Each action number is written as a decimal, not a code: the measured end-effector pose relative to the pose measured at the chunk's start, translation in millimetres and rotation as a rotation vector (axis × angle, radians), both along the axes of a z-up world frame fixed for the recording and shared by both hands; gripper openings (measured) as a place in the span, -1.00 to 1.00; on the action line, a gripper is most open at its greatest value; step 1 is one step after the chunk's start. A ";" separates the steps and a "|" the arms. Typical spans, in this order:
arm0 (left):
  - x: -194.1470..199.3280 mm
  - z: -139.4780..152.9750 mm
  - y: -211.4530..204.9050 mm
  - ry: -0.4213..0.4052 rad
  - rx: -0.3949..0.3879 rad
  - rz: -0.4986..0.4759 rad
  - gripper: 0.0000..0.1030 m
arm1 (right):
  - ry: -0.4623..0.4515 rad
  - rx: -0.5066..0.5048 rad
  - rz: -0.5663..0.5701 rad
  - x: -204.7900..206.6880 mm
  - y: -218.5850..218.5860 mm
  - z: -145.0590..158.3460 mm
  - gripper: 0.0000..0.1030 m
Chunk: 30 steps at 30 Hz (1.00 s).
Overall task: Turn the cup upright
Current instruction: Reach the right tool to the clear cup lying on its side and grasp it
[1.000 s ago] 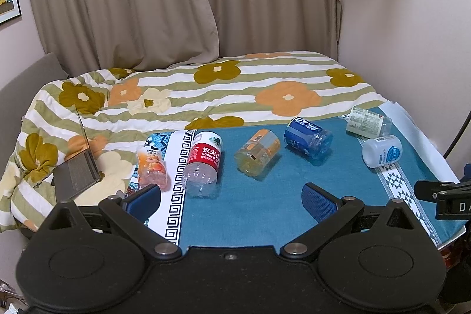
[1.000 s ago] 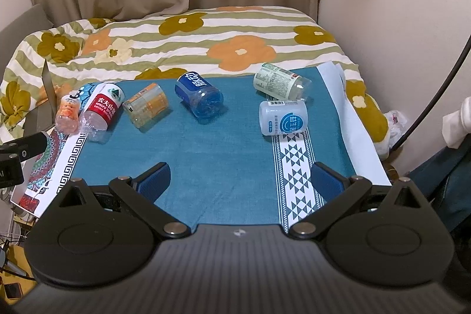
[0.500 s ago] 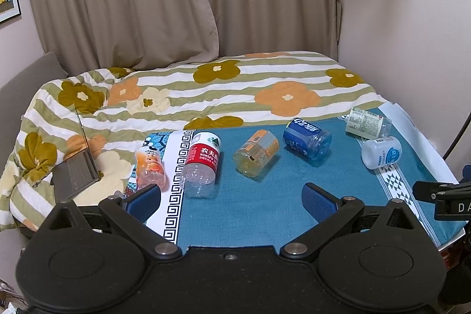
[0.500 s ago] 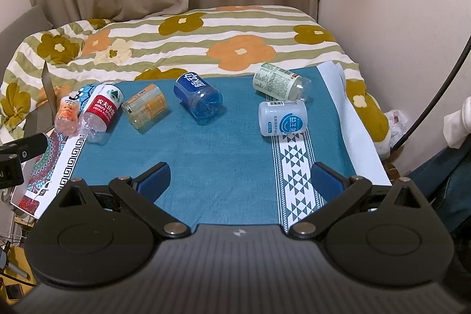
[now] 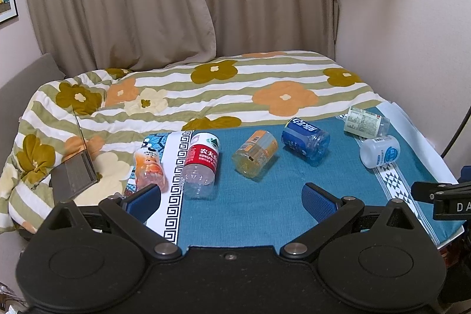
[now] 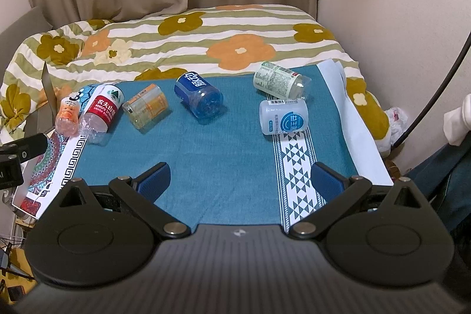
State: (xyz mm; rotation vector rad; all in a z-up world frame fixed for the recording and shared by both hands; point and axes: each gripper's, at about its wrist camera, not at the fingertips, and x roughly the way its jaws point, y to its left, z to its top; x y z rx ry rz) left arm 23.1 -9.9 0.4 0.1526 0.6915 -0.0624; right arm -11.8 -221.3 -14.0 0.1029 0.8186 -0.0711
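Note:
Several cut-bottle cups lie on their sides on a blue cloth [image 5: 265, 205]: a peach one [image 5: 148, 167], a red-label one [image 5: 201, 165], a yellow one [image 5: 255, 157], a blue one [image 5: 304, 138], a green-label one [image 5: 366, 125] and a white one [image 5: 379, 151]. They also show in the right wrist view, the white cup [image 6: 283, 116] nearest. My left gripper [image 5: 231, 200] is open and empty, near the red-label cup. My right gripper [image 6: 240, 183] is open and empty, short of the white cup.
A flowered quilt [image 5: 206, 90] covers the bed behind the cloth. A grey laptop-like device [image 5: 75, 177] lies at the left. Curtains and a wall stand behind. A dark cable [image 6: 435, 96] hangs at the right. The cloth's right edge [image 6: 365, 134] drops off.
Both grippers have drifted slightly, so the cups sit a little higher in the views. No cup has moved. Both grippers stay open.

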 end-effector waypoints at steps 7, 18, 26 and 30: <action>9.4 3.7 7.9 0.029 -0.002 -0.040 1.00 | 0.023 0.031 -0.065 7.2 -3.7 4.0 1.00; 36.1 -20.4 31.1 0.107 0.015 -0.113 1.00 | 0.048 0.184 -0.294 59.6 -33.7 -17.1 1.00; 64.2 -40.4 32.2 0.169 0.039 -0.103 1.00 | 0.081 0.357 -0.456 106.7 -67.1 -56.5 1.00; 84.9 -42.6 28.5 0.180 0.060 -0.078 1.00 | 0.096 0.408 -0.520 128.8 -83.3 -76.1 1.00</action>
